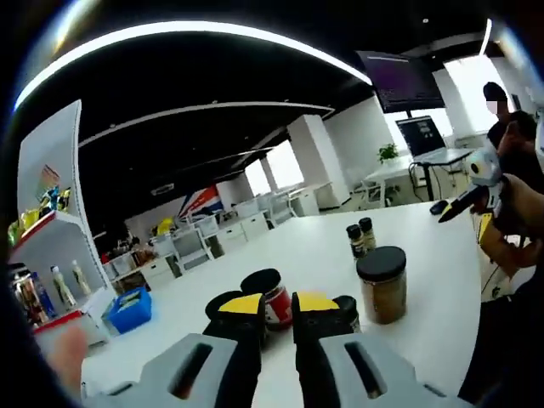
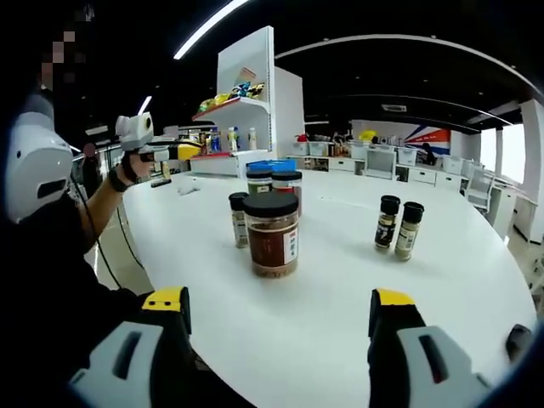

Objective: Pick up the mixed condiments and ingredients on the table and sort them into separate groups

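Presently we find the left gripper with its jaws drawn narrow, only a slim gap between the yellow-tipped pads and nothing gripped, hovering low over the white table. Just beyond its tips stand a red-labelled jar and a small dark-lidded jar, close together (whether they touch we cannot tell). The right gripper stands wide apart and empty, facing the large brown jar, with a slim spice bottle just beside it and two further jars behind. A pair of small spice bottles stands well apart to one side.

Sorting has, in our judgement, barely begun. The hazards: the narrow left jaws would strike a lid rather than straddle a jar unless opened first; the crowded jars could be knocked over when one is drawn out; the tall slim bottles look easily toppled; another person across the table holds a gripper over the same surface
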A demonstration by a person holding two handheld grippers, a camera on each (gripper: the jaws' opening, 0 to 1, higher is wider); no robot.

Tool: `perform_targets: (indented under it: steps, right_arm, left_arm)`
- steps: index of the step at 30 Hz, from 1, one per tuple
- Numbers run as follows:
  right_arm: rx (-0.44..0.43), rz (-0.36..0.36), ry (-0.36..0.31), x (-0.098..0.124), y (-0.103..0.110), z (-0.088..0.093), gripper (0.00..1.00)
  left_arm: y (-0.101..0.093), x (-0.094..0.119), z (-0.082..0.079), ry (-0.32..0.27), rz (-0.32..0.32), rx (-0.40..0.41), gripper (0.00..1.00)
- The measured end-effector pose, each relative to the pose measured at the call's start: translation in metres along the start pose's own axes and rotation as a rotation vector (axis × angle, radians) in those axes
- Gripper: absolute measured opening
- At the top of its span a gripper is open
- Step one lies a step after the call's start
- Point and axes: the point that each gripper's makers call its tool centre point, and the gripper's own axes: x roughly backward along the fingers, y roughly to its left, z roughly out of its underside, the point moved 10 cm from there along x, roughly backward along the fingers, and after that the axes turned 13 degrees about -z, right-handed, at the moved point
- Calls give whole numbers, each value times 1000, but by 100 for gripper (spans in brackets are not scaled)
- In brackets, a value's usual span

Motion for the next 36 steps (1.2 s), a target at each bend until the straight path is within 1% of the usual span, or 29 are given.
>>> perform_targets:
  steps: [3, 6, 8, 9, 10, 13, 17, 19, 22, 26, 28, 33, 36]
  right_arm:
    - [0, 4, 0, 2, 1, 0, 83]
    - [-2, 13, 0, 3, 0, 1, 83]
    - [-3, 15, 0, 4, 0, 2, 83]
    - [-3, 16, 0, 4, 0, 2, 83]
    - [-4, 15, 1, 3, 1, 3, 83]
    - [-6, 12, 7, 1, 2, 5, 83]
    - [-6, 8, 18, 1, 3, 6, 83]
    - [-7, 11, 19, 1, 3, 6, 83]
    - [-4, 12, 20, 1, 3, 5, 83]
    - [-2, 11, 17, 1, 3, 3, 83]
    - [-3, 11, 20, 0, 3, 4, 83]
    - [-3, 8, 20, -1, 3, 4, 83]
    - [-4, 7, 22, -1, 4, 5, 83]
  left_arm:
    - [-2, 16, 6, 37, 18, 19, 14]
    - [-4, 30, 12, 59, 24, 32, 14]
    - [-5, 35, 19, 72, 25, 23, 15]
    - [-6, 37, 26, 103, 35, 28, 16]
    - [-6, 38, 33, 134, 39, 43, 17]
    - [-7, 40, 42, 148, 38, 51, 17]
    - [-8, 44, 55, 182, 14, 55, 17]
    - [-9, 44, 60, 203, 11, 57, 19]
    - [-12, 45, 68, 255, 22, 64, 23]
    - [-15, 46, 76, 290, 25, 68, 26]
    - [-16, 46, 79, 300, 27, 75, 29]
    - [-15, 44, 85, 318, 4, 107, 40]
    - [-18, 44, 86, 317, 12, 116, 46]
